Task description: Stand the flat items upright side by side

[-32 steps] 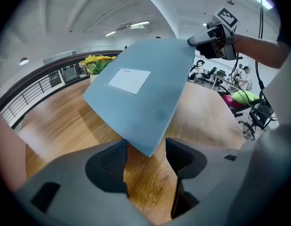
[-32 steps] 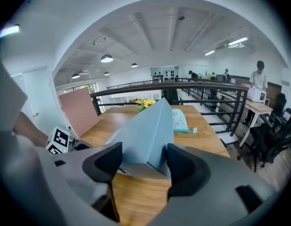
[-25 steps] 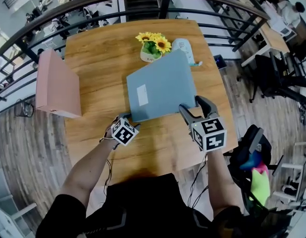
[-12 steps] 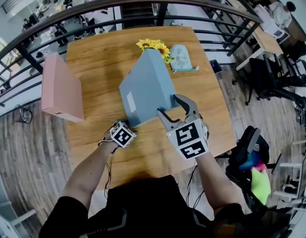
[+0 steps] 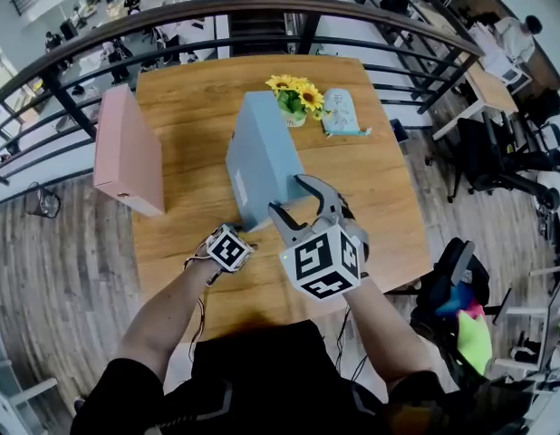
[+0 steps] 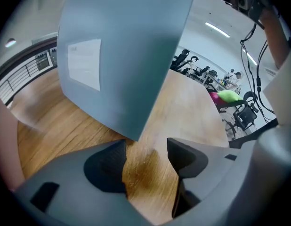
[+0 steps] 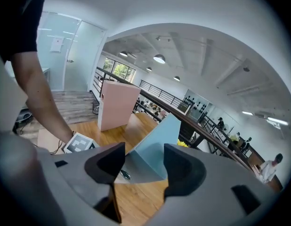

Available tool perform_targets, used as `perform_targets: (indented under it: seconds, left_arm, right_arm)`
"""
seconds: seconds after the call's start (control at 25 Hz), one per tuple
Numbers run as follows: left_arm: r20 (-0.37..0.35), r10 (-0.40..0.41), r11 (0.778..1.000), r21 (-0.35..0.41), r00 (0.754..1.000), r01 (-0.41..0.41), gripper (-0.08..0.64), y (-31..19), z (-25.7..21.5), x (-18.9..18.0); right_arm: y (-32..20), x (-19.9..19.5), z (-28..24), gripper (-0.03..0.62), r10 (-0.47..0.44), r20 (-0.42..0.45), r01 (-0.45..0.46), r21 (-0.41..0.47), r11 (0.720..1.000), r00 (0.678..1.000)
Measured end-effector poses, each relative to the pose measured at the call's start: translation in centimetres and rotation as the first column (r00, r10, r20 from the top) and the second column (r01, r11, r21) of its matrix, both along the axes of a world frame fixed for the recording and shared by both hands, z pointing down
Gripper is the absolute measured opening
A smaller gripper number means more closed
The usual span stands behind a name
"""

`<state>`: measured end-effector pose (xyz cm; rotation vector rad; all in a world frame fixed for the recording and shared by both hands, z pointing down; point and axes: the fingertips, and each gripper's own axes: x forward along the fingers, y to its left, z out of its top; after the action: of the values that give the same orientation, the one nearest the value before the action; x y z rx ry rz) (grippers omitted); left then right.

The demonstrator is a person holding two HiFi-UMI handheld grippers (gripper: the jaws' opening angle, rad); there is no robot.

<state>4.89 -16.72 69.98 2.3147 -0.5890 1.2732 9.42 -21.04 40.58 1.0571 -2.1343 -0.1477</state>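
Blue folder [image 5: 262, 157] now upright on table [image 5: 194, 93]

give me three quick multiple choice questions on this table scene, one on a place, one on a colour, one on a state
1. The sunflowers stand: A) beyond the blue folder, B) on the floor, C) on a chair.
2. The left-edge folder on the table is: A) green, B) pink, C) black.
3. The blue folder is: A) lying flat, B) shut in a drawer, C) raised on its edge.
Key: 1 A, they show just past its top edge; 2 B, its broad side is pink; 3 C, its broad face stands steeply above the wood.
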Motion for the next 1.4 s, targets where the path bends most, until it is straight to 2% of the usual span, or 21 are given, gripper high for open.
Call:
perform_targets:
  seconds: [0.08,0.28,0.56,0.72,0.84,1.04,1.28,1.4]
  left_arm:
    - [-0.030,-0.017,1.000,0.003,0.999,0.017,0.290,0.4,-0.8,-0.7]
    - [-0.049,-0.053,0.995,0.079,0.997,0.056,0.290,0.1,-2.9,-2.5]
    - [-0.161,-0.113,0.980,0.146,0.980,0.137,0.291,-0.3,-8.4,-3.4]
    - [-0.215,-0.114,0.969,0.194,0.970,0.157,0.290,-0.4,-12.0,-3.7]
    - [-0.260,-0.169,0.947,0.225,0.951,0.230,0.290,-1.0,-14.6,-4.8]
    - [-0.376,-0.283,0.901,0.210,0.883,0.378,0.290,-0.7,-18.3,-7.0]
    - [-0.443,-0.302,0.845,0.285,0.844,0.452,0.285,0.5,-22.0,-9.2]
    - [-0.477,-0.313,0.818,0.303,0.821,0.488,0.268,0.7,-23.6,-10.3]
  right_arm:
    - [0.3,-1.2,-0.1,0.265,-0.022,0.004,0.022,0.006,1.000,1.000]
    - [0.5,-2.6,-0.2,0.264,-0.034,-0.009,0.034,0.013,0.999,0.999]
    - [0.4,-4.1,-0.2,0.262,-0.052,-0.008,0.052,0.035,0.998,0.999]
    - [0.7,-5.0,-0.2,0.265,-0.057,-0.002,0.057,0.047,0.997,0.998]
    - [0.7,-5.7,-0.4,0.273,-0.054,0.036,0.052,0.043,0.998,0.998]
    - [0.6,-6.1,-0.4,0.302,-0.062,0.045,0.060,0.048,0.997,0.997]
    - [0.7,-5.0,-1.6,0.345,0.045,0.240,-0.056,0.038,0.998,0.970]
    - [0.7,-4.6,-0.6,0.354,0.090,0.282,-0.096,0.006,0.995,0.955]
